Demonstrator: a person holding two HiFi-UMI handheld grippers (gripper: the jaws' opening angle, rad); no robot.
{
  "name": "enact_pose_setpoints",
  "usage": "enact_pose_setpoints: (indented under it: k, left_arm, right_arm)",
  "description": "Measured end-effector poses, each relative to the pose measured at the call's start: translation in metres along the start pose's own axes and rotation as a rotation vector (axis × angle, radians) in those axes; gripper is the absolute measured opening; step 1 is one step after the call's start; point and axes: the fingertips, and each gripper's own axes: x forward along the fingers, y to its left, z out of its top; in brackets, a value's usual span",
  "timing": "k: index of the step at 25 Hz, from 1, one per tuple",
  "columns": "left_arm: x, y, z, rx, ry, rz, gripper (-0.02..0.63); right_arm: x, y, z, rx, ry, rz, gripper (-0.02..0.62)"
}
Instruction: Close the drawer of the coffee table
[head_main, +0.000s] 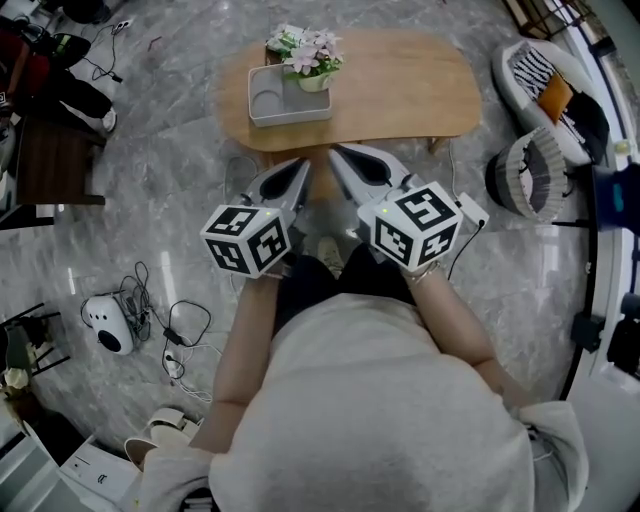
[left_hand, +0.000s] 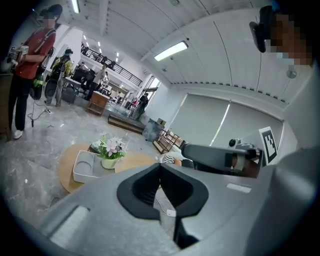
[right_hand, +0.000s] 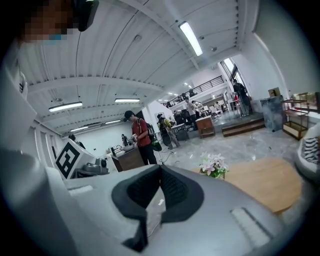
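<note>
Only in the head view: a look straight down on a smooth, bean-shaped wooden coffee table (head_main: 400, 90) on a shiny grey marble floor (head_main: 180, 190). On the table's left part, a white tray (head_main: 262, 118) with rounded corners and a small pot of pink flowers (head_main: 312, 62). Right of the table, a round basket (head_main: 525, 175). Well away from the table, down to the left, a little white gadget (head_main: 108, 325) with tangled black cables. Just under the table's near edge, a brown bit half hidden behind the gripper tips: maybe the drawer, maybe not, cannot tell.

Side by side just before the table's near edge, the left gripper (head_main: 302, 163) and the right gripper (head_main: 336, 152), both pointing at the table and apart from it. Grey and smooth, with a black-and-white marker cube on each.

Only in the gripper views: a ceiling with long lights, and people standing far behind the table, among them a person in a red shirt (left_hand: 30, 65). Table low and side-on there, with the same tray and flowers on top.

In the left gripper view, fingers (left_hand: 145, 187) pressed together at the tips, nothing between them. Same in the right gripper view: black bumpy pads (right_hand: 172, 190) closed tight, holding nothing.
</note>
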Motion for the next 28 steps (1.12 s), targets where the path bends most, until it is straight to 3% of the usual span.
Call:
enact_pose_setpoints:
  k: [12,28]
  left_arm:
    - [-0.008,-0.002,0.021,-0.028,-0.092,0.046,0.003]
    - [0.019,-0.015,0.018,-0.017,-0.072,0.074,0.003]
  right_arm:
    - [-0.006,-0.001,0.010,-0.040,0.008,0.034,0.002]
    - [-0.036,-0.046,0.024,-0.063,-0.014,0.020,0.002]
